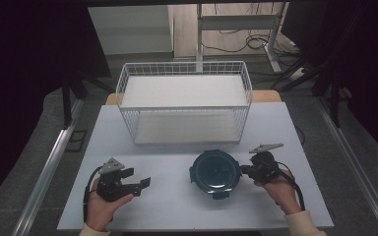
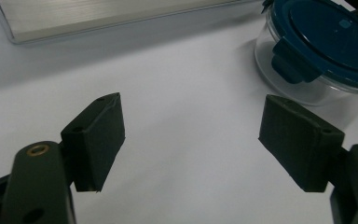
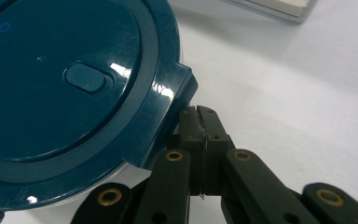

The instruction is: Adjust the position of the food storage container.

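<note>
High view: one container [image 1: 215, 172], one basket [image 1: 184, 101]

We stand in what looks like a lab: a white table [image 1: 187, 196] ringed by black curtains [image 1: 34, 44], loose cables [image 1: 236, 44] trailing over the floor behind.

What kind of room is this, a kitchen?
Probably not a kitchen but a lab or test workspace: a plain white table, loose cables on the floor behind, and a desk frame. Only a lidded container and wire basket sit out.
</note>
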Demonstrator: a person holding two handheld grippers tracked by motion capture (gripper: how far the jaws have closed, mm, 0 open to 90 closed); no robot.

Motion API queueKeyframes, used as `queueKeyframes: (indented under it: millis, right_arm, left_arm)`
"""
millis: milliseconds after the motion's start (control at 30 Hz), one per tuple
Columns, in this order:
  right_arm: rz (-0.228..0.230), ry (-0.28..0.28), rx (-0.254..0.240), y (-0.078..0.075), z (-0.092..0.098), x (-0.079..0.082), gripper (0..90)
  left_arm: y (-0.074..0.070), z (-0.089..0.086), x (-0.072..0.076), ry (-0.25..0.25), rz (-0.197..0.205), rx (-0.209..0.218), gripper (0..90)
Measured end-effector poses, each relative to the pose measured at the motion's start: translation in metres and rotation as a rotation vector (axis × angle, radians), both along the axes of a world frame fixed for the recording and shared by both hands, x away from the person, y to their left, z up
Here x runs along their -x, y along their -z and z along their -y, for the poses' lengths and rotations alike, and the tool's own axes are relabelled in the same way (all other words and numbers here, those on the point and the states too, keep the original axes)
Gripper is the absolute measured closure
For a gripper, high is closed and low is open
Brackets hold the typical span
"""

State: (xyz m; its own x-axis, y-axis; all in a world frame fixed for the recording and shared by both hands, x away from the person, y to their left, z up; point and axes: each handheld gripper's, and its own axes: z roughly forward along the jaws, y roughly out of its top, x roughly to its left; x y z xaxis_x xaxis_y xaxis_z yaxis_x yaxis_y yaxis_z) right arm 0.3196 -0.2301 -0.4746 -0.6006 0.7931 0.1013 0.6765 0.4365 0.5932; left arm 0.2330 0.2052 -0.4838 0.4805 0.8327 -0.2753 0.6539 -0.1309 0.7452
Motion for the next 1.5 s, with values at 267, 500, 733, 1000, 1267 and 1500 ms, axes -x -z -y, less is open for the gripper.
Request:
queueKeyframes:
  millis: [267,500,733,1000,1267,1500]
  right_arm:
    - [0.008,-0.028,-0.009,0.002,-0.016,0.004,89.9]
    - [0.001,-0.061,-0.024,0.003,-0.027,0.009,90.0]
    - [0.004,-0.092,-0.028,0.004,-0.040,0.014,90.0]
    - [0.004,-0.117,-0.027,0.004,-0.049,0.017,90.0]
    - [0.011,-0.138,-0.040,0.005,-0.052,0.017,90.0]
    - [0.121,-0.098,-0.120,-0.015,-0.023,0.021,89.8]
  left_arm:
    - [0.000,-0.001,0.000,-0.004,-0.001,-0.001,22.0]
    - [0.001,-0.001,-0.001,-0.004,-0.004,0.001,22.1]
    - [-0.001,-0.003,0.000,-0.001,-0.008,0.024,22.1]
    - [0.000,-0.003,-0.001,-0.002,-0.013,0.019,22.0]
    - [-0.001,-0.003,0.000,-0.008,-0.006,0.018,22.0]
    - [-0.005,-0.008,0.002,-0.025,0.011,0.028,22.0]
